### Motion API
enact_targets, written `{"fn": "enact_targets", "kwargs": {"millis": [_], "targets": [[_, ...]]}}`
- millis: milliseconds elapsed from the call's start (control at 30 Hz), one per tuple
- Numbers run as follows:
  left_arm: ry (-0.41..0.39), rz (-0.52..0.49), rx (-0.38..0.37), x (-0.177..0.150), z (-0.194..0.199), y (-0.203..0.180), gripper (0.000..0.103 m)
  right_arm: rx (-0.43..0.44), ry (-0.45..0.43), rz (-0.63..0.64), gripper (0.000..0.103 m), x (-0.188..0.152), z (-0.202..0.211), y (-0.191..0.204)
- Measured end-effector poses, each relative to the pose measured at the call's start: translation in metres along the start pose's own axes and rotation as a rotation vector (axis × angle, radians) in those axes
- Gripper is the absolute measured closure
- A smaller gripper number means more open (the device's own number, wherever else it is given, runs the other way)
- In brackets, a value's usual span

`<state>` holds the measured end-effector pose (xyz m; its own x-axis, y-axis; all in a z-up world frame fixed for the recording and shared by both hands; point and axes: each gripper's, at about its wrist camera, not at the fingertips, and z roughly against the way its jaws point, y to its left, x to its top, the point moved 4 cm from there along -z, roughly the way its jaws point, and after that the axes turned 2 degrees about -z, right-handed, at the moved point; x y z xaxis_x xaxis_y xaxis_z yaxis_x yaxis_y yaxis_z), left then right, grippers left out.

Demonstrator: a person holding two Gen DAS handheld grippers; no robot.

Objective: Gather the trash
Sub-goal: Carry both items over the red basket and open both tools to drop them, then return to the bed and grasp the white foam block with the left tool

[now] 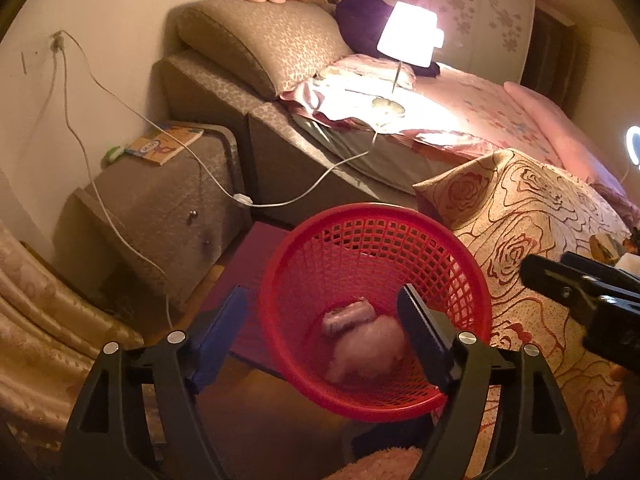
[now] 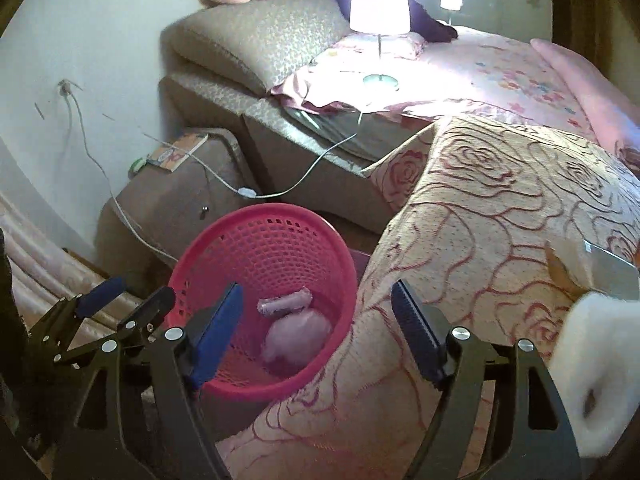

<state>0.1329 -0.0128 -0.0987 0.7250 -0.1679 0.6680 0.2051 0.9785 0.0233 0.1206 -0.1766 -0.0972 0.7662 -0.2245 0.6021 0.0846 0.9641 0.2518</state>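
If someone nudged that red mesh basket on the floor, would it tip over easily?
Probably yes. The red basket looks like thin openwork plastic, so likely light. It holds only a crumpled wad and a small wrapper, which add little weight. It narrows toward the bottom, so a push near the rim might topple it.

I see a bedroom with pale walls [image 1: 100, 8]. A lit lamp [image 1: 408, 36] stands on the bed [image 1: 480, 112], upper middle, and makes it glow pink. Its white cord [image 1: 320, 176] hangs down to a wall plug at left. A brown nightstand [image 1: 160, 208] with a book [image 1: 166, 146] sits beside the bed. A rose-patterned blanket [image 1: 532, 216] fills the right side.
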Motion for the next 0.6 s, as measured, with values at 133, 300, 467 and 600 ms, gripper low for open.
{"fn": "enact_targets", "kwargs": {"millis": [133, 300, 467, 600], "targets": [[-0.016, -0.001, -0.001, -0.002, 0.011, -0.003, 0.025, -0.015, -0.046, -0.003, 0.029, -0.005, 0.024, -0.003], [-0.025, -0.013, -0.014, -0.006, 0.023, -0.012, 0.024, -0.010, -0.099, 0.011, 0.028, -0.014, 0.059, -0.007], [-0.034, -0.032, -0.080, -0.007, 0.038, -0.034, 0.024, -0.020, -0.156, -0.007, 0.027, -0.024, 0.101, -0.027], [-0.051, -0.086, -0.120, -0.008, 0.048, -0.060, 0.024, -0.070, -0.190, -0.032, 0.027, -0.033, 0.127, -0.052]]}}
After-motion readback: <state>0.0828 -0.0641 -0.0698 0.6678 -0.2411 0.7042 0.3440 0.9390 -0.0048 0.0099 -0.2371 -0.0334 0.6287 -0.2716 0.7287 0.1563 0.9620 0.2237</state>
